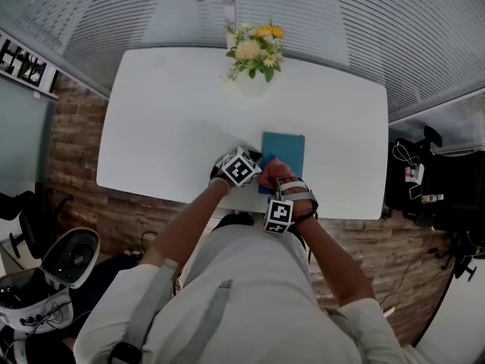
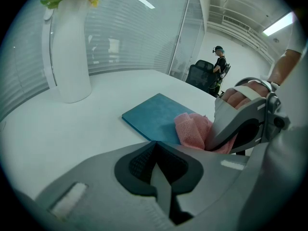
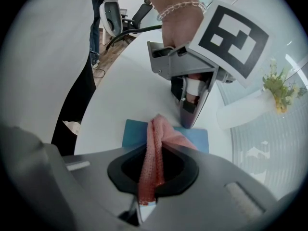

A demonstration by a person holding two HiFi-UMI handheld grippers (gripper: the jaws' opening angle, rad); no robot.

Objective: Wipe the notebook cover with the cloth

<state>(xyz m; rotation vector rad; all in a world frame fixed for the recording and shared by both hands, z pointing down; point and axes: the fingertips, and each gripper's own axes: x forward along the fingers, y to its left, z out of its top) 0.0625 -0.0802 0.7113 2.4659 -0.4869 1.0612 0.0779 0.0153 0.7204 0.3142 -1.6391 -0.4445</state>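
Note:
A teal notebook (image 1: 284, 152) lies flat on the white table (image 1: 167, 120), near its front edge; it also shows in the left gripper view (image 2: 156, 115) and the right gripper view (image 3: 132, 131). A pink knitted cloth (image 3: 153, 153) is pinched in my right gripper (image 3: 144, 196), which is shut on it and rests at the notebook's near end. The cloth (image 2: 195, 131) bunches on the cover there. My left gripper (image 2: 161, 177) is shut with nothing in it, just left of the notebook's near corner (image 1: 241, 165).
A white vase with yellow flowers (image 1: 254, 59) stands at the table's far middle, well beyond the notebook. Office chairs and a person stand far off (image 2: 211, 73). A black bag and gear (image 1: 432, 180) sit on the floor at right.

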